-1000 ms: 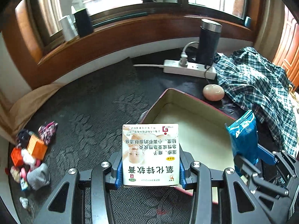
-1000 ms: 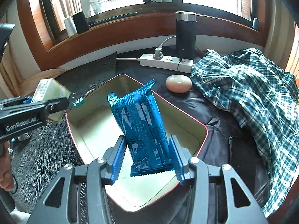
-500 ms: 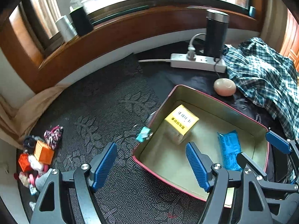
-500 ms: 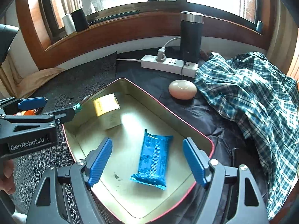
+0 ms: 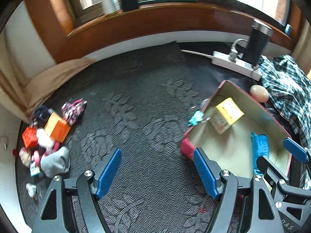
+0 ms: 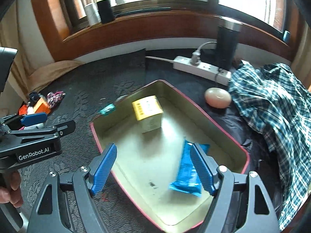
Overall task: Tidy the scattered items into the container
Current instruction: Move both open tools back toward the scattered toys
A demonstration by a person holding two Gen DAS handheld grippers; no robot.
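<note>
Both the left gripper (image 5: 157, 171) and right gripper (image 6: 153, 168) are hanging wide and empty, while the orange box (image 5: 56, 129), likely light and stiff, is waiting far left for a flat-sided grip.

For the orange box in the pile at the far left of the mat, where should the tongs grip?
Take the orange box across its two flat opposite sides, coming down from above. It sits proud atop the pile with its top face exposed, while soft toys crowd its lower edges, making a low side approach awkward.

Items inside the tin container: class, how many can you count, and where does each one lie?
2. A yellow-topped box near the far corner of the tin container; a blue snack packet flat toward its near right side.
</note>
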